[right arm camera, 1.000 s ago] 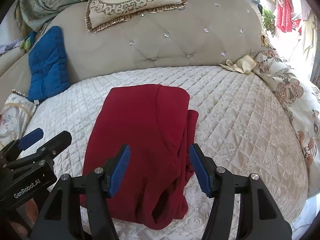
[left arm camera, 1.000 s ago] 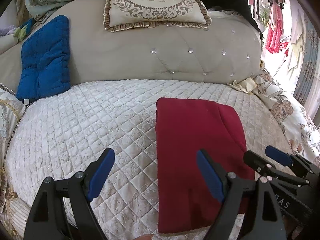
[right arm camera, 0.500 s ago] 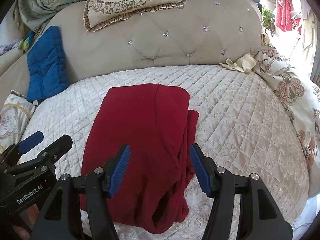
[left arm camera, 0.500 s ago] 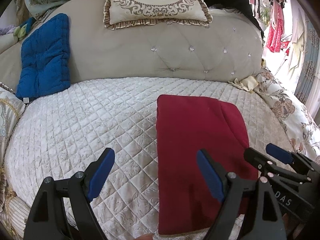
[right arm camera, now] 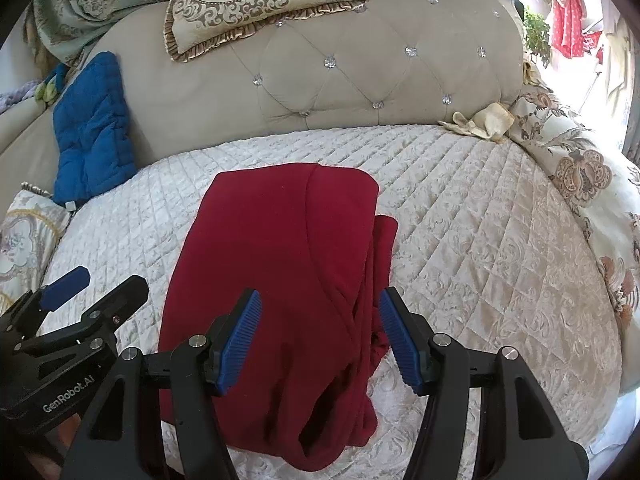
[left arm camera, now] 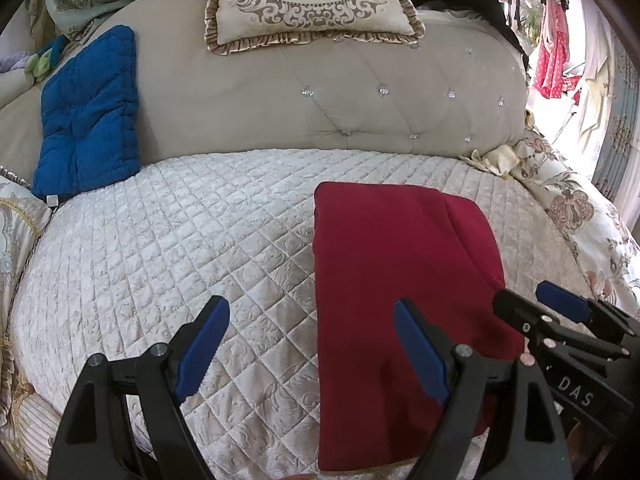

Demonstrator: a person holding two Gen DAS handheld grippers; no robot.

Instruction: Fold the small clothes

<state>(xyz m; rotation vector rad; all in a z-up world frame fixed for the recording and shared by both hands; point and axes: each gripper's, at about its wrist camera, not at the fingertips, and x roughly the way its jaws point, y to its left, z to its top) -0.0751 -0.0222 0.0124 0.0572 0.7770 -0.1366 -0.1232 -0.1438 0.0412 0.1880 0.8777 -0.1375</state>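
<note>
The red garment [right arm camera: 276, 280] lies folded into a long strip on the quilted cream bedspread [left arm camera: 160, 240] of the bed, one short end toward the padded headboard [left arm camera: 360, 112], the other toward me. I hold my left hand-held gripper [left arm camera: 310, 344] above the bedspread with its jaws spread wide and nothing between them; its left blue pad is over bare quilt and its right pad is over the left part of the garment, whose straight left edge runs between the two. My right hand-held gripper [right arm camera: 320, 336] hangs over the near right part of the garment, jaws parted and gripping nothing, with the bunched, rumpled right edge of the cloth seen between the pads. Whether either gripper touches the fabric I cannot tell. Each gripper shows at the edge of the other's view, side by side. A blue cushion [left arm camera: 88, 116] leans against the headboard at the left, and a patterned pillow [left arm camera: 308, 0] rests on top of it.
</note>
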